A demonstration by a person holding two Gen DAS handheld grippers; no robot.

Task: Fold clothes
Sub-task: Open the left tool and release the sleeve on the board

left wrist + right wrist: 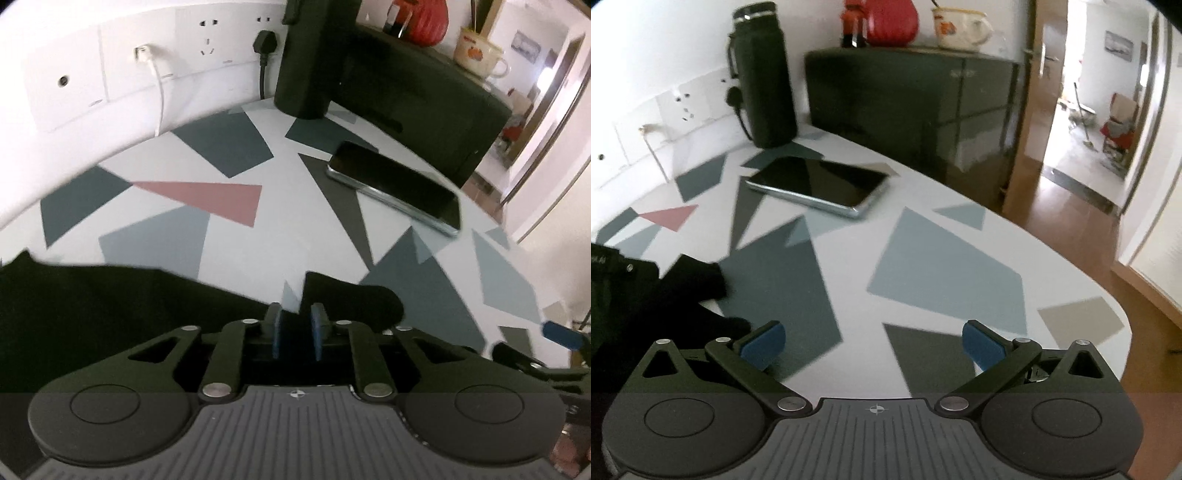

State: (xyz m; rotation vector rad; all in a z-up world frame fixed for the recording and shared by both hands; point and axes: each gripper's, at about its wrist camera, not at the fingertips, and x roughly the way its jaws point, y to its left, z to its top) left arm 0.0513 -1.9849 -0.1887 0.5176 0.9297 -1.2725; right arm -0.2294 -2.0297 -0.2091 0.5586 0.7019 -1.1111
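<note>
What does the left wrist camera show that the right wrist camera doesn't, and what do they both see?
Only the left wrist view shows the left tool nearly shut, with the dark garment spread along the near edge and reaching under its tips; whether it is gripped is unclear.

Only the right wrist view shows the right tool wide open over bare table, plus the open doorway and wooden floor.

Both show the phone, the dark bottle, the cabinet with the mug, and the wall sockets.
</note>
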